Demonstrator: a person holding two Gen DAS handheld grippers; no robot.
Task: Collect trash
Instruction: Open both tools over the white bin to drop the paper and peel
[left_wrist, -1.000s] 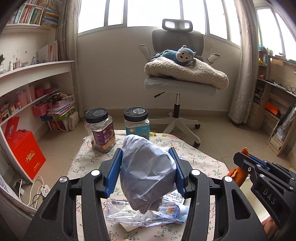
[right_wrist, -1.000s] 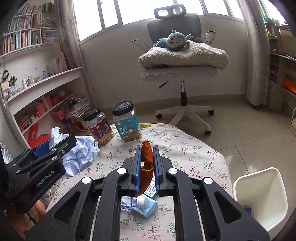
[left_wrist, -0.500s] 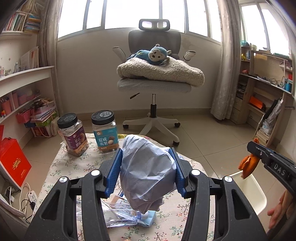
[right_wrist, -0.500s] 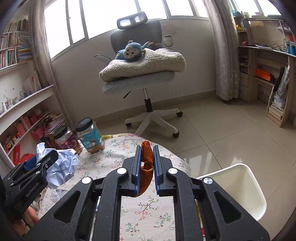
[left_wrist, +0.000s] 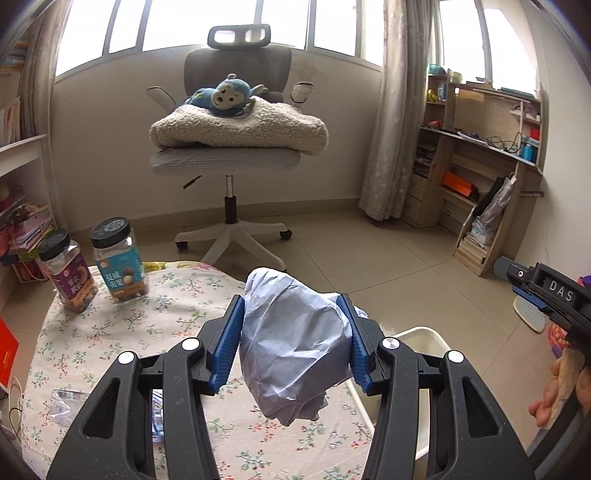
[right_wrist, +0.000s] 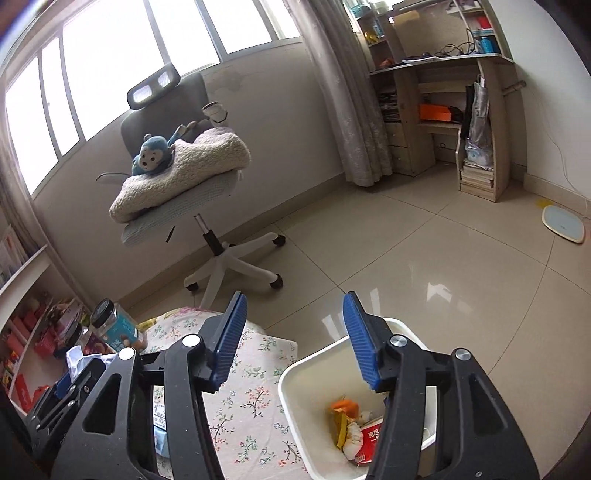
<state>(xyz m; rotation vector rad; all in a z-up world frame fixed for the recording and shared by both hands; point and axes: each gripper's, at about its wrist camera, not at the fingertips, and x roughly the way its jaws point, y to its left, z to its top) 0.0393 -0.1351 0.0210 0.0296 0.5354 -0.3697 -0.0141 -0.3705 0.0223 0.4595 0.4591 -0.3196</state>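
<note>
Crumpled paper (left_wrist: 295, 343) sat clamped in my left gripper (left_wrist: 293, 343) past the table's (left_wrist: 110, 332) right edge. Only the right view showed inside the bin (right_wrist: 295, 384): orange peel (right_wrist: 343, 408), wrappers. My right gripper (right_wrist: 293, 339) was opening, empty; its body read "DAS".

My right tool (right_wrist: 293, 339) hangs above the near rim of the white bin (right_wrist: 295, 373), and its jaws are opening with nothing between them. Inside the bin I see an orange peel (right_wrist: 343, 408), some crumpled pale scraps (right_wrist: 352, 437) and a red packet (right_wrist: 371, 439). Left of the bin is my bench (right_wrist: 255, 387) with its flowered cloth. At the far left edge of the bench stand two jars (right_wrist: 114, 326) with black lids. My left tool (right_wrist: 70, 391) shows at the lower left, with crumpled paper (right_wrist: 75, 356) in it. Beyond the bench is an office chair (right_wrist: 192, 184) with a blue toy monkey (right_wrist: 153, 155).
</note>
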